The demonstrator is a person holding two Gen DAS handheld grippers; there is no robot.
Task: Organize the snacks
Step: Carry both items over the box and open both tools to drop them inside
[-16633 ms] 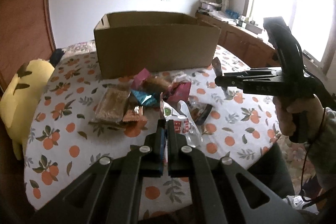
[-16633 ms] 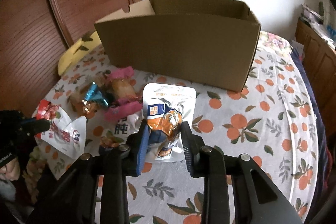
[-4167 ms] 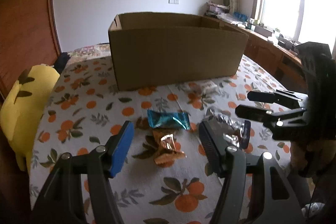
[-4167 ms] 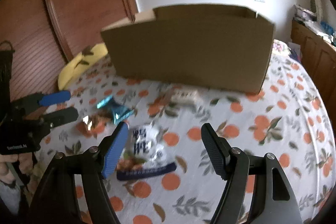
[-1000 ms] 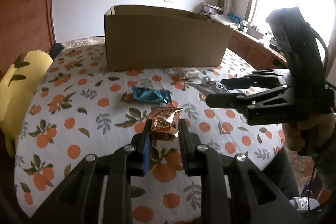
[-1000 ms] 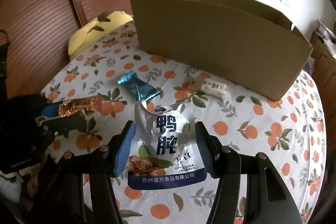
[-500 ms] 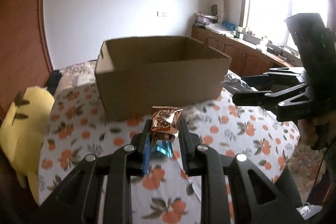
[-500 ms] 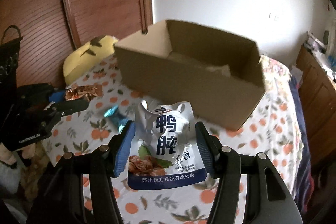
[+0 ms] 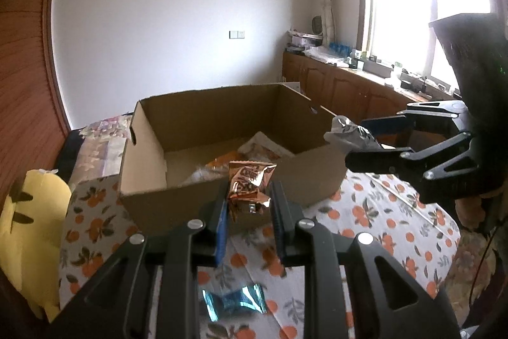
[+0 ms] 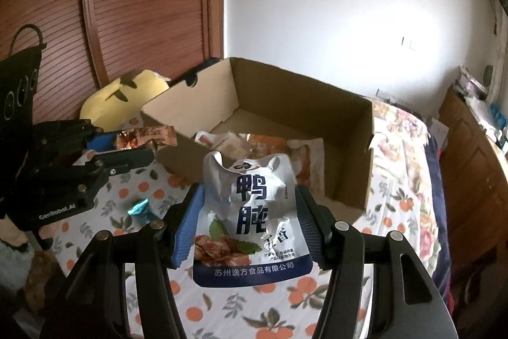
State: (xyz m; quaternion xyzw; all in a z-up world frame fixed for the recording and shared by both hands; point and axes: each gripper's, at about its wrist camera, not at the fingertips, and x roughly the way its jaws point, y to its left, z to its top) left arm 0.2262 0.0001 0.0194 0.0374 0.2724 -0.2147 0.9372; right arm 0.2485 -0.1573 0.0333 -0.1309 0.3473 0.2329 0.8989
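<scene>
My left gripper (image 9: 249,205) is shut on a copper foil snack packet (image 9: 250,183), held in the air in front of the near wall of the open cardboard box (image 9: 152,199). My right gripper (image 10: 250,218) is shut on a white and blue snack pouch (image 10: 247,212), held above the table near the box's (image 10: 349,193) front corner. Several snack packs (image 10: 270,148) lie inside the box. A teal foil candy (image 9: 233,302) lies on the tablecloth below my left gripper; it also shows in the right wrist view (image 10: 138,207). Each gripper shows in the other's view, left (image 10: 133,148) and right (image 9: 355,145).
The table wears an orange-print cloth (image 9: 374,218). A yellow plush toy (image 9: 25,231) sits at the table's left edge. A wooden wardrobe (image 10: 143,5) stands behind the box, and low cabinets (image 9: 343,88) run under the window on the right.
Both grippers have risen with their snacks and come closer to the box, so its inside shows more fully. The teal candy stays on the cloth.
</scene>
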